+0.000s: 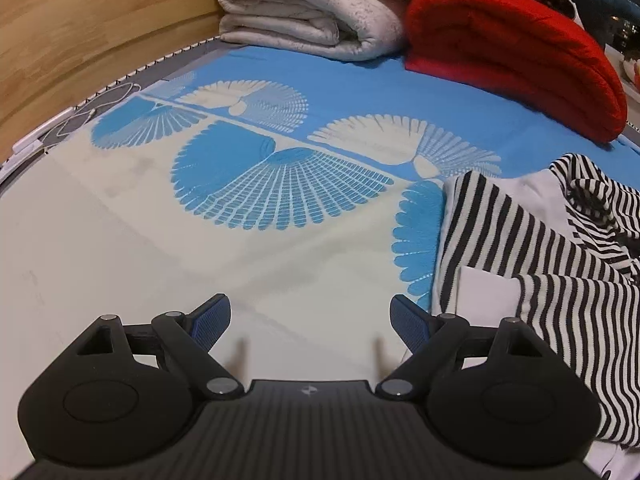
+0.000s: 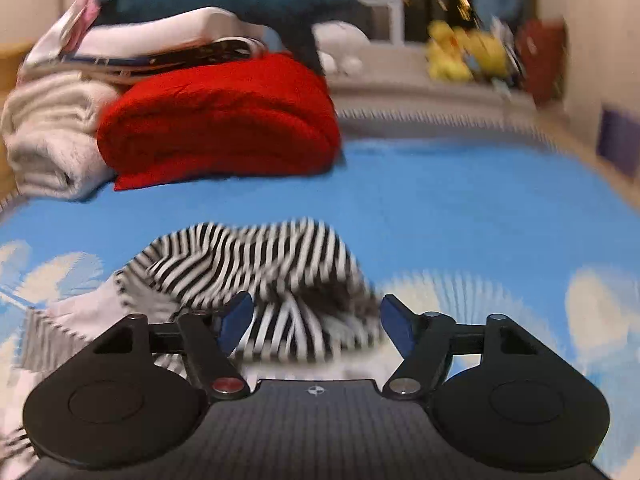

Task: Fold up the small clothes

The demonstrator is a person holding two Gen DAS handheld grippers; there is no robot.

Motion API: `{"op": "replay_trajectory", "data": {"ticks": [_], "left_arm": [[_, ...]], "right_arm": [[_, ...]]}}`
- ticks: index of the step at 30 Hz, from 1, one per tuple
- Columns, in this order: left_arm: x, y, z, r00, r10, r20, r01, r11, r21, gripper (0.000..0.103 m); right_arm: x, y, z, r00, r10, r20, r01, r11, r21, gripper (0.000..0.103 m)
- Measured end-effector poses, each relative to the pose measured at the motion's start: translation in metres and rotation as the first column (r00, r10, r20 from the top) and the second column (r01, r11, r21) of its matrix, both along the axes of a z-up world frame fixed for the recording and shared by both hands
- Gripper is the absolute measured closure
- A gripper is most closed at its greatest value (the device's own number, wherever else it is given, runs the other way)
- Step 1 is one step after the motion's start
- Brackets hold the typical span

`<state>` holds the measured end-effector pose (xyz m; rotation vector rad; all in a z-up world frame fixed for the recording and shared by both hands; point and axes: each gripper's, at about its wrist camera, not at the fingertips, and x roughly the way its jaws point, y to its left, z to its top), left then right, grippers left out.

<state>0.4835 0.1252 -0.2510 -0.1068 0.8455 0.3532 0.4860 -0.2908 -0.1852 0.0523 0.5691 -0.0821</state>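
Observation:
A black-and-white striped small garment (image 1: pixel 552 276) lies rumpled on the blue and cream bed sheet (image 1: pixel 280 240), at the right of the left wrist view. My left gripper (image 1: pixel 310 318) hangs open over bare cream sheet to the left of the garment, nothing between its blue pads. In the blurred right wrist view the striped garment (image 2: pixel 256 276) lies bunched just beyond and below my right gripper (image 2: pixel 316 320). Its jaws stand open and apart from the cloth, with striped fabric seen through the gap beneath them.
A folded red blanket (image 1: pixel 516 52) and a folded cream blanket (image 1: pixel 304 12) sit at the far end of the bed, with a stack of cloth and a dark plush toy (image 2: pixel 224 4) on top. A wooden bed frame (image 1: pixel 88 36) runs along the left.

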Motion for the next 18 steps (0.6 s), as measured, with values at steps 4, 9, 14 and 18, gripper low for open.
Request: {"op": "replay_trajectory", "data": {"ticks": [4, 9, 14, 18], "left_arm": [[0.003, 0.007, -0.005, 1.000, 0.006, -0.013, -0.007, 1.000, -0.012, 0.013], [0.006, 0.022, -0.014, 0.999, 0.036, -0.037, -0.037, 0.999, -0.038, 0.013], [0.010, 0.031, -0.018, 0.998, 0.044, -0.047, -0.045, 0.999, -0.021, 0.013], [0.013, 0.034, -0.018, 0.997, 0.054, -0.051, -0.056, 0.998, -0.038, 0.013]], "right_arm": [[0.061, 0.023, -0.017, 0.995, 0.051, -0.081, -0.064, 0.985, -0.163, 0.022], [0.107, 0.062, -0.059, 0.974, 0.134, -0.182, -0.177, 0.954, -0.242, 0.022], [0.138, 0.089, -0.093, 0.961, 0.120, -0.249, -0.193, 0.936, -0.294, 0.047], [0.145, 0.077, -0.074, 0.980, 0.112, -0.168, -0.142, 0.973, -0.180, 0.091]]}}
